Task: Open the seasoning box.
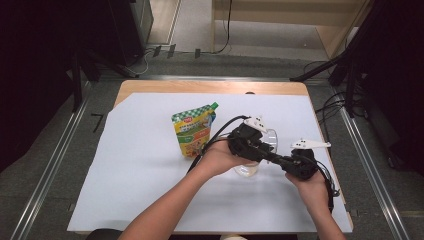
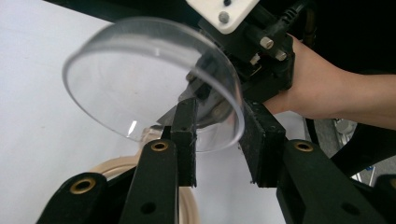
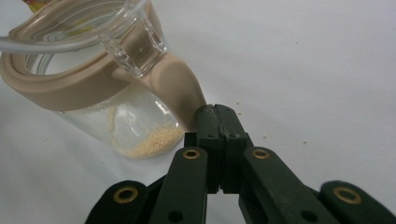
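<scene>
A clear jar (image 1: 248,169) with a beige rim and handle (image 3: 180,86) stands on the white sheet, a little pale grain at its bottom (image 3: 154,140). Its clear round lid (image 2: 140,79) is tilted up off the rim (image 2: 122,164). My left gripper (image 2: 222,126) has one jaw on each side of the lid's edge and holds it. My right gripper (image 3: 215,112) is shut, with its tips against the lower end of the handle; I see nothing between its pads. In the high view the left gripper (image 1: 266,142) is over the jar and the right gripper (image 1: 274,159) comes in from the right.
A green and yellow pouch (image 1: 194,129) lies just left of the jar. A white sheet (image 1: 145,175) covers most of the wooden table (image 1: 200,86). A few crumbs (image 3: 264,136) dot the sheet by the jar. Cables trail from both grippers.
</scene>
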